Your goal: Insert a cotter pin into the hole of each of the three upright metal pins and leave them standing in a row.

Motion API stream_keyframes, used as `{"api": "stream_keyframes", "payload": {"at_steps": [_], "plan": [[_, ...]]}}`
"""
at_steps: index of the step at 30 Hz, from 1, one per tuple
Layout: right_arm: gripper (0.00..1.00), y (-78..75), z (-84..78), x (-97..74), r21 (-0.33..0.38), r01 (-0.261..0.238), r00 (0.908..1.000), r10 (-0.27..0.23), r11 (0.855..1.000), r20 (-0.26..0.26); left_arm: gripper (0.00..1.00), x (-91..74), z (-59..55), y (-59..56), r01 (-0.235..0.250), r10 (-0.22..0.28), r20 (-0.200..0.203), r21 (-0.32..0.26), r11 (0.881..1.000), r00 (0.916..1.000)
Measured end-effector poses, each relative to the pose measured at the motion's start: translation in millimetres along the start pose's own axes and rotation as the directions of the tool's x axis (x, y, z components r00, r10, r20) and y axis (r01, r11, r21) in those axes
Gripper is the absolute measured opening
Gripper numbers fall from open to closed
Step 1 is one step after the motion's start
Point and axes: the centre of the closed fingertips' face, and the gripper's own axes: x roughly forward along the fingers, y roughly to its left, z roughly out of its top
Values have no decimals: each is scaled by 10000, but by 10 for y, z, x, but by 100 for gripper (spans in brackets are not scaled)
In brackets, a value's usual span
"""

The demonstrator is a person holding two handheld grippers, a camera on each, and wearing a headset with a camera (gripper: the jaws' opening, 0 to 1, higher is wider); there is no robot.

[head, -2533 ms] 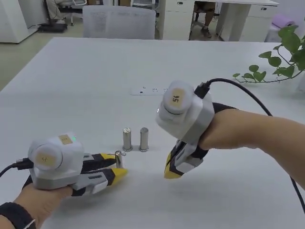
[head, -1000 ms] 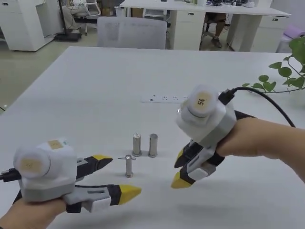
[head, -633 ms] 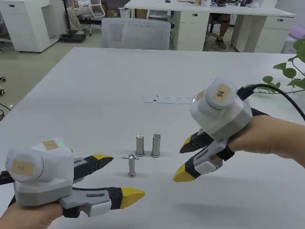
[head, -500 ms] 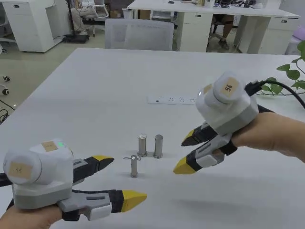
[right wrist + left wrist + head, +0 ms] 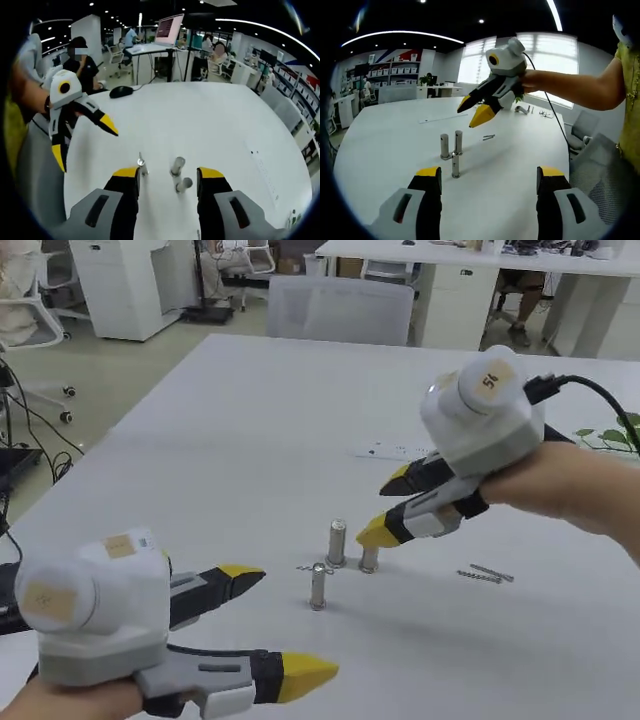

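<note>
Three short upright metal pins stand close together mid-table: two at the back (image 5: pixel 337 542) (image 5: pixel 369 558) and one in front (image 5: pixel 319 585). The front pin has a thin cotter pin (image 5: pixel 306 568) through its top; it also shows in the left gripper view (image 5: pixel 455 165) and the right gripper view (image 5: pixel 142 165). Two loose cotter pins (image 5: pixel 485 573) lie to the right. My left gripper (image 5: pixel 280 625) is open near the table's front, short of the pins. My right gripper (image 5: pixel 380 508) hangs open just above and right of the back pins.
A white power strip (image 5: pixel 385 451) lies flat behind the pins. A potted plant's leaves (image 5: pixel 610 435) reach in at the right edge. A grey chair (image 5: pixel 340 310) stands at the far side, with desks and people beyond.
My left gripper has let go of the front pin, opened and drawn back. My right gripper has opened, risen and moved over the back pins. The head camera has shifted left.
</note>
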Motion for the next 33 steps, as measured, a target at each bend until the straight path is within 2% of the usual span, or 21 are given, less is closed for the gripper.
{"api": "stream_keyframes", "payload": {"at_steps": [6, 14, 21, 25, 33], "plan": [[44, -109, 12, 276, -122, -26, 9999, 24, 9999, -165, 78, -38, 1, -52, 45, -45, 57, -14, 10000, 10000], [39, -191, -108, 474, 74, -224, 9985, 227, 9997, -494, 76, -66, -18, -51, 14, -12, 112, -136, 9999, 9999], [34, -155, -156, 609, -20, -477, 9958, 474, 9989, -778, 75, -36, -34, -55, 65, -63, 118, -184, 9998, 9999], [30, -162, -177, 662, -44, -455, 9946, 449, 9990, -931, 74, -35, -28, -51, 73, -70, 155, -213, 9997, 9999], [25, -144, -251, 710, -55, -552, 9907, 541, 9985, -1246, 72, -38, -27, -42, 93, -87, 230, -247, 9997, 9997]]}}
